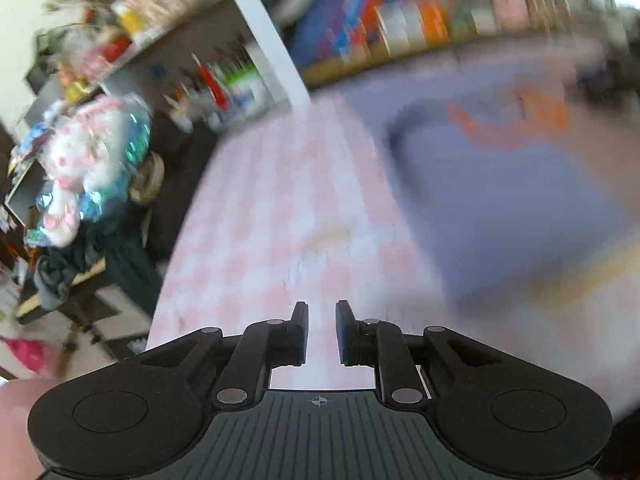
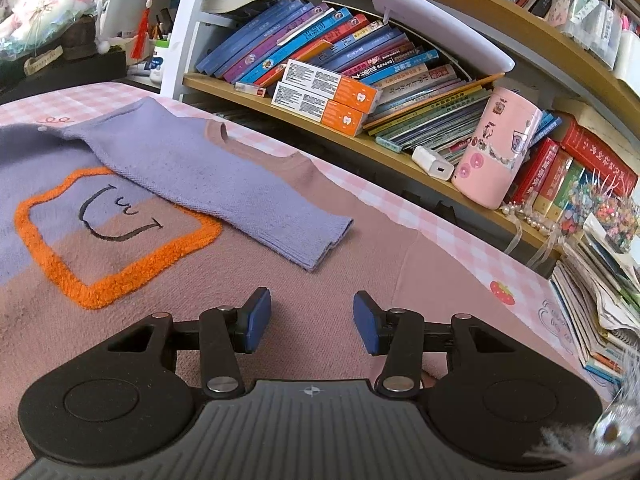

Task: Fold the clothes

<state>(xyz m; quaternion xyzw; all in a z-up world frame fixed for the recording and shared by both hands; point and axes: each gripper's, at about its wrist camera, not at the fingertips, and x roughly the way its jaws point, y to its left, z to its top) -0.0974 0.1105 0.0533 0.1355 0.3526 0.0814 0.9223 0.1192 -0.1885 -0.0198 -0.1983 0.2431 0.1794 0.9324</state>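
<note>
A purple and dusty-pink sweater (image 2: 280, 264) with an orange-outlined patch (image 2: 116, 236) lies flat on a pink checked cloth. One purple sleeve (image 2: 224, 184) is folded across its chest. My right gripper (image 2: 312, 316) is open and empty, just above the pink lower part. In the blurred left wrist view the sweater (image 1: 500, 184) lies to the right. My left gripper (image 1: 322, 332) is empty over the bare checked cloth (image 1: 280, 200), its jaws a narrow gap apart.
A bookshelf (image 2: 360, 136) with books, orange boxes and a pink cup (image 2: 496, 152) runs along the far table edge. Stacked books and papers (image 2: 600, 300) sit at right. The table's left edge (image 1: 176, 248) drops to clutter and a plush toy (image 1: 84, 168).
</note>
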